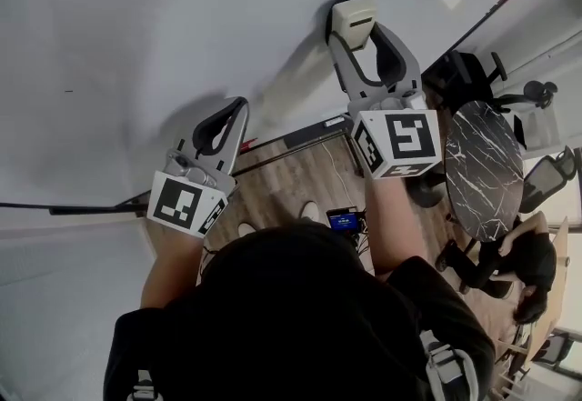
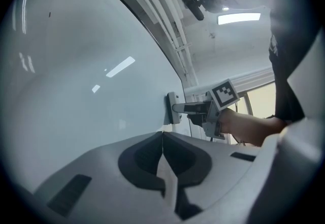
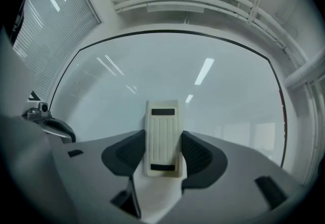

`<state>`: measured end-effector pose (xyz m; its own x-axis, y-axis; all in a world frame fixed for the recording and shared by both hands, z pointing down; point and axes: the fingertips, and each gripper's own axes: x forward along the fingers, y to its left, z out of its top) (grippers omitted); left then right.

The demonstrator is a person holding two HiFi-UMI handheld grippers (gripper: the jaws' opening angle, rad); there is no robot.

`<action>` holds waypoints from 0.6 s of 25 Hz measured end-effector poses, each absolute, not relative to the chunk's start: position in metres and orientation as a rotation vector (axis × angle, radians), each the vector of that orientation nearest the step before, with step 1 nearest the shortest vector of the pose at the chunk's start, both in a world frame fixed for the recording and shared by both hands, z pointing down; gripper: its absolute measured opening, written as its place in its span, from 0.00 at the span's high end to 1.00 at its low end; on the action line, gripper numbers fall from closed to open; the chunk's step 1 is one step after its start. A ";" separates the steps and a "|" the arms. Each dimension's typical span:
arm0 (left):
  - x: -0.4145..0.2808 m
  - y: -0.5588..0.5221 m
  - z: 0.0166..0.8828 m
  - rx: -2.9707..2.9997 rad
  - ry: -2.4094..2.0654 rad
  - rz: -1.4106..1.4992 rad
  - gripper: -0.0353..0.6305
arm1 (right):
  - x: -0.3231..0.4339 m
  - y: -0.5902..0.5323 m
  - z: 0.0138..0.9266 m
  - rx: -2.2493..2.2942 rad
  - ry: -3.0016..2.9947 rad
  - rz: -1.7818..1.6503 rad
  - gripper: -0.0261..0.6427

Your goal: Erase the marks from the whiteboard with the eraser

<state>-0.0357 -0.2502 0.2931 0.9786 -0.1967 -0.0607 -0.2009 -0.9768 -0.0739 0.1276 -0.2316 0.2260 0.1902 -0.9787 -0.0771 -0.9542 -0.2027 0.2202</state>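
Against the glossy white whiteboard [image 1: 136, 26], my right gripper [image 1: 366, 40] clamps a cream ribbed eraser [image 1: 353, 19]; left gripper [image 1: 235, 110] at 8 o'clock, jaws together, empty.

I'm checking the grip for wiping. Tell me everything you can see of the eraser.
The eraser is a cream, oblong block that looks like plastic; its back is ribbed lengthwise, with a dark rectangular slot near each end. The right hand-held gripper clamps it by its long sides, jaws shut on it. In the left gripper view its far face appears to lie flat against the whiteboard, with no marks visible close around it.
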 end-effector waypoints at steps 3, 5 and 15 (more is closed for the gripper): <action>-0.028 -0.244 0.289 -3.043 0.318 0.075 0.94 | 0.166 -0.216 0.225 2.403 -1.854 -0.265 0.63; -0.023 -0.240 0.286 -3.040 0.322 0.071 0.94 | 0.191 -0.206 0.226 2.450 -1.819 -0.238 0.63; -0.016 -0.236 0.284 -3.017 0.345 0.067 0.94 | 0.216 -0.185 0.229 2.490 -1.789 -0.215 0.63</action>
